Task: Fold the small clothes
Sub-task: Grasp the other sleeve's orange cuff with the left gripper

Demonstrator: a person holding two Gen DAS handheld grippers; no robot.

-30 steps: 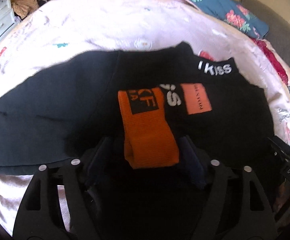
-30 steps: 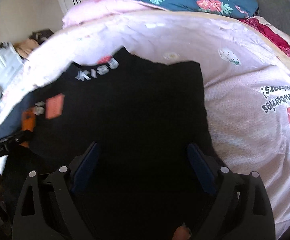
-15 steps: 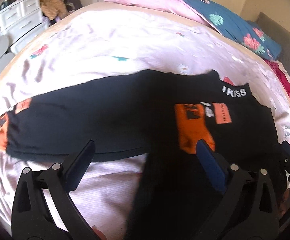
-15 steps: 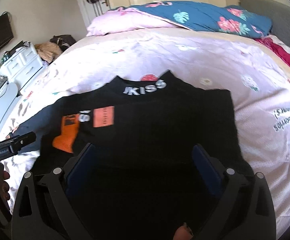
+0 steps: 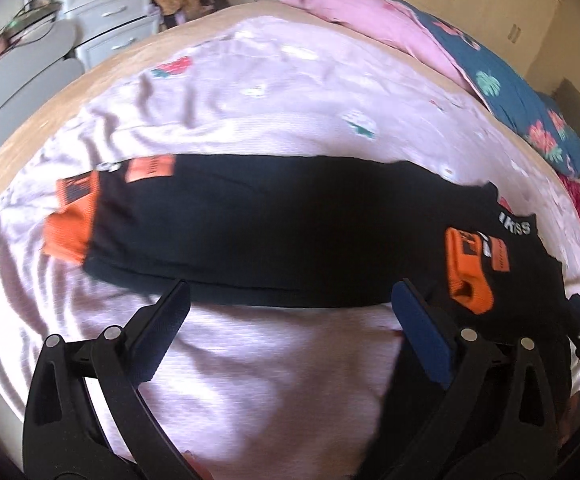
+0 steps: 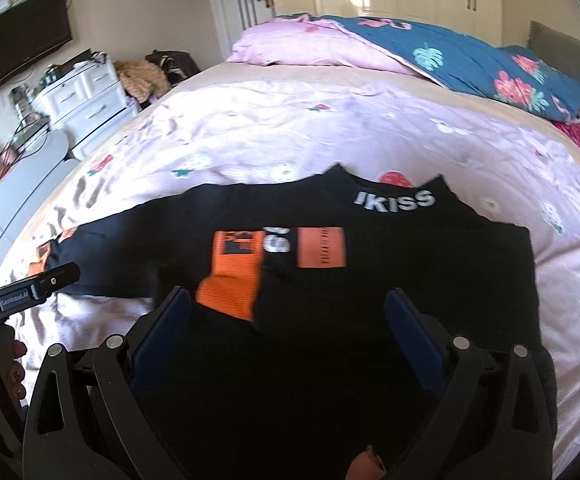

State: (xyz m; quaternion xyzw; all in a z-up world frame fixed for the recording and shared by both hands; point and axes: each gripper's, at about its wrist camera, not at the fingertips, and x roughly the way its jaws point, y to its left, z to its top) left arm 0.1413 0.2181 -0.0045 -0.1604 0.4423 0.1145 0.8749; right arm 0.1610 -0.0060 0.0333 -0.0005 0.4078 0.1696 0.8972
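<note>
Our left tongs [image 5: 290,312] stand wide with nothing between them, over the pink bedsheet [image 5: 274,380]. Our right tongs [image 6: 288,320] also gape wide and empty, above the body of the black top [image 6: 390,280]. The top lies flat on the bed: one sleeve with its orange cuff [image 6: 230,276] is folded across the chest, the other sleeve [image 5: 250,232] stretches out sideways. Beyond lie a pink pillow [image 6: 302,44] and a blue flowered quilt [image 6: 470,60].
</note>
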